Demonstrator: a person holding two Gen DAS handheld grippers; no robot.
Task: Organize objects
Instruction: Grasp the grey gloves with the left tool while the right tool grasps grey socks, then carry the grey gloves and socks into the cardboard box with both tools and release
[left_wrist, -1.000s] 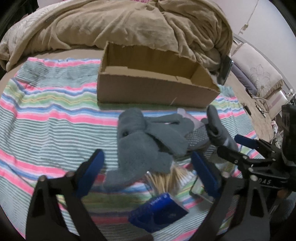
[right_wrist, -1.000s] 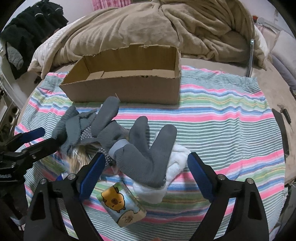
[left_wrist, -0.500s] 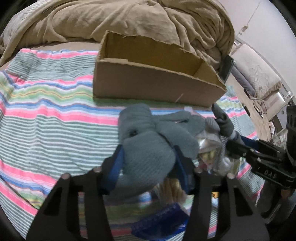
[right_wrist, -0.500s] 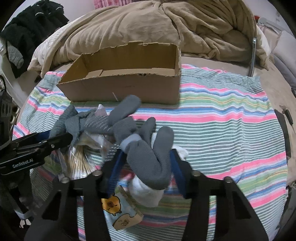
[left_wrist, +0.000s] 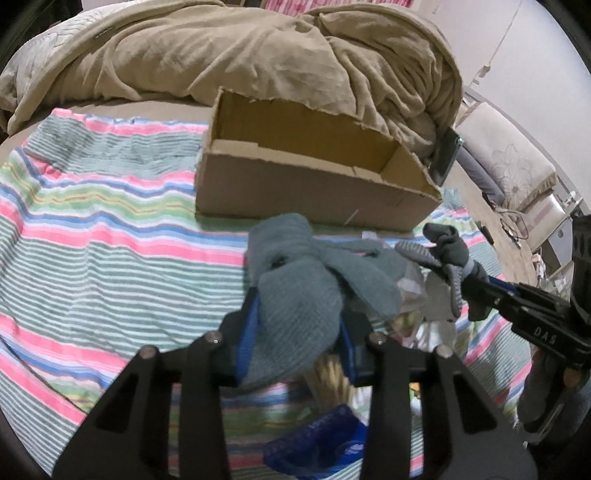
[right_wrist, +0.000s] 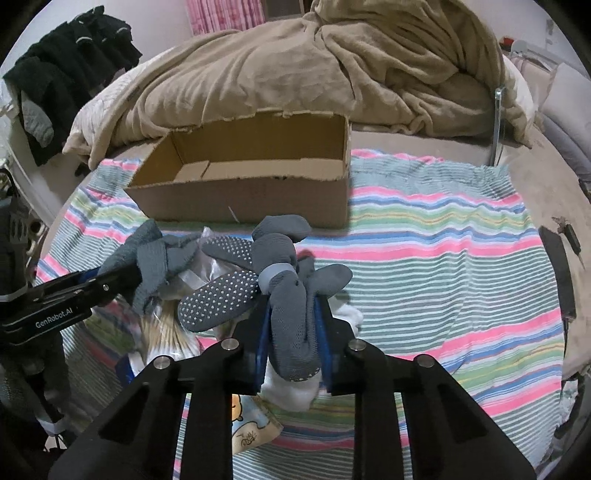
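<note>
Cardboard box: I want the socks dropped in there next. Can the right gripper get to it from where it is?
Probably yes. The cardboard box stands open-topped just beyond the right gripper, which is shut on the dotted grey socks; only striped cloth lies between.

Lighting was dim, flat indoor, cool cast, shadows soft. Heavy fisheye bending with black vignette at corners. Left wrist view showed blur low down near the blue packet (left_wrist: 325, 439); right wrist view was sharper.

Socks (left_wrist: 299, 306) here are blue-grey ribbed knit, the other pair (right_wrist: 291, 321) darker grey with white grip dots. Blanket (right_wrist: 443, 258) has pink, green, blue and white stripes. Box (right_wrist: 243, 199) plain brown cardboard, duvet (left_wrist: 221, 48) tan.
</note>
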